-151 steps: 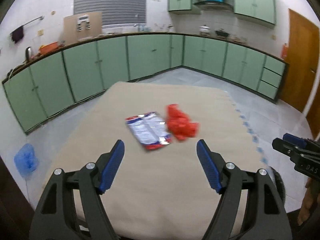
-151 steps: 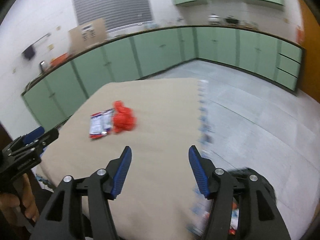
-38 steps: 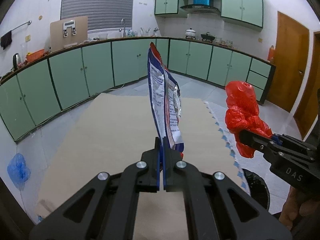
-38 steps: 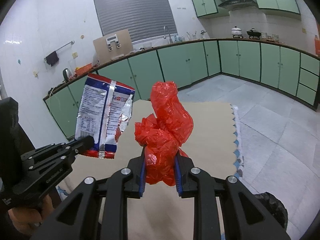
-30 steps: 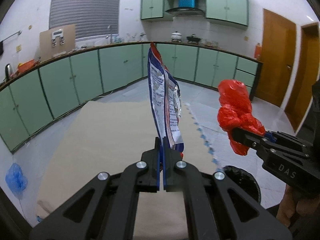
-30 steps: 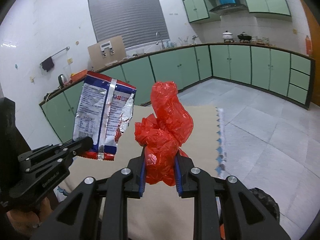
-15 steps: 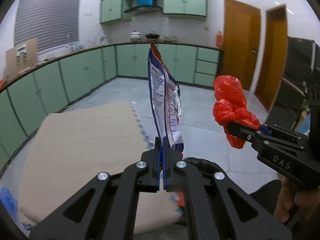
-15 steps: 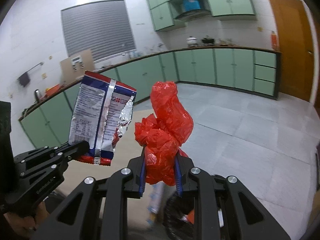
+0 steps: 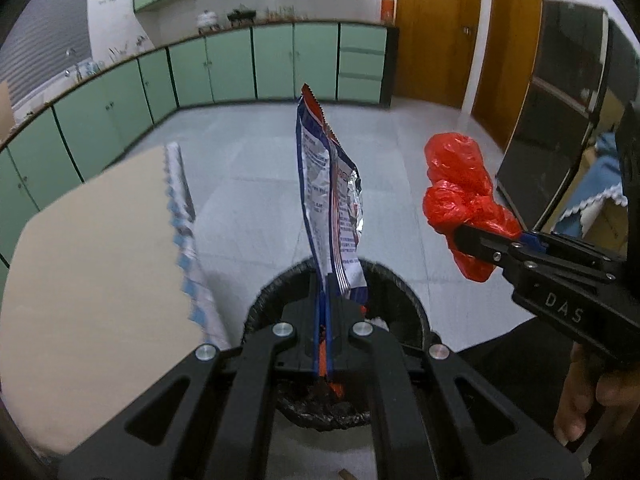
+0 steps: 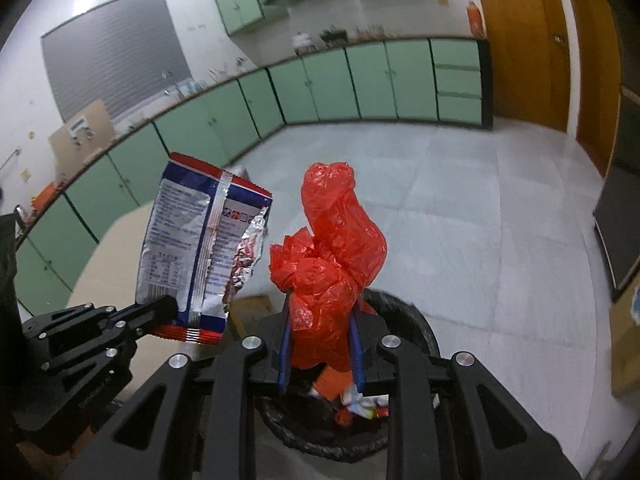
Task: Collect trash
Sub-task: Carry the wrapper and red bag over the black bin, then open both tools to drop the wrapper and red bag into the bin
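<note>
1. Because the bin [image 9: 404,300] sits on the floor just beside the bench [image 9: 92,280], we hold both pieces of trash above its open mouth.
2. Our left gripper [image 9: 326,332] has its jaws clenched on the bottom edge of the wrapper [image 9: 330,208], which stands upright (so it should drop straight in).
3. Our right gripper [image 10: 320,344] has its jaws grasping the red bag [image 10: 332,264] around its lower bulk, over the bin's rim.
4. Trash already lies inside; we judge releasing comes next.
</note>
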Action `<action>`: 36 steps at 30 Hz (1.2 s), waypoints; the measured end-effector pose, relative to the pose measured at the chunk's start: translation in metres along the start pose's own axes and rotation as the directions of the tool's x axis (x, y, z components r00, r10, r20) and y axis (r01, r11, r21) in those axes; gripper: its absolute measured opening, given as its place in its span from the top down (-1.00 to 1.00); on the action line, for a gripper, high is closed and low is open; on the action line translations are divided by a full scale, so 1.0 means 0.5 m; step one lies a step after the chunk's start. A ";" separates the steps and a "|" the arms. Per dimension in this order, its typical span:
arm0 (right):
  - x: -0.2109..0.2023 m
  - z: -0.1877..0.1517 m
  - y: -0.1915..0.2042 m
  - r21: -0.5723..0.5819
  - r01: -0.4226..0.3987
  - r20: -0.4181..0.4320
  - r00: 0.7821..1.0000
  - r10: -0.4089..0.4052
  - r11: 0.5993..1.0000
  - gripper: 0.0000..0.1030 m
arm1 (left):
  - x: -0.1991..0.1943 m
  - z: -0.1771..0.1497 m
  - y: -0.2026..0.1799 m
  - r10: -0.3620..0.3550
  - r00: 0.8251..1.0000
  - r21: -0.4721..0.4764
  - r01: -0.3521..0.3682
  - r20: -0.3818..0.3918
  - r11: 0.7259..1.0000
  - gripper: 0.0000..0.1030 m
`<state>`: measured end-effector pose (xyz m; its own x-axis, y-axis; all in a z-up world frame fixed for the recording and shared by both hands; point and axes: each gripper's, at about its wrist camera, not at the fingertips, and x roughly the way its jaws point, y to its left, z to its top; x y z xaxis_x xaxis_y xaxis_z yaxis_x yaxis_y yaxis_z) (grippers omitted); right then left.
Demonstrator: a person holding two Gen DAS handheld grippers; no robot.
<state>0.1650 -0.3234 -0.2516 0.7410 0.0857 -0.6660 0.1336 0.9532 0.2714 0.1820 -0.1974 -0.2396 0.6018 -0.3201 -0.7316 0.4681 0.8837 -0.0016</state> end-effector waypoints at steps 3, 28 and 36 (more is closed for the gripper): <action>0.060 -0.026 -0.038 0.039 0.012 -0.069 0.998 -0.009 0.999 0.55 | 0.060 -0.020 -0.017 0.003 0.998 0.009 -0.002 -0.062 1.000 0.99; 0.331 -0.079 -0.084 0.134 0.084 -0.350 0.936 -0.032 0.987 0.34 | 0.339 -0.065 0.032 0.081 0.948 -0.032 -0.095 -0.309 0.995 0.74; 0.347 -0.086 -0.086 0.131 0.105 -0.388 0.920 -0.047 0.986 0.23 | 0.328 -0.066 0.046 0.097 0.948 -0.038 -0.114 -0.302 0.993 0.63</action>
<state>0.2596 -0.3369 -0.4089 0.4205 0.1469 -0.8953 0.2960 0.9106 0.2884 0.2702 -0.2184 -0.3819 0.4213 -0.1145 -0.8997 0.3718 0.9266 0.0562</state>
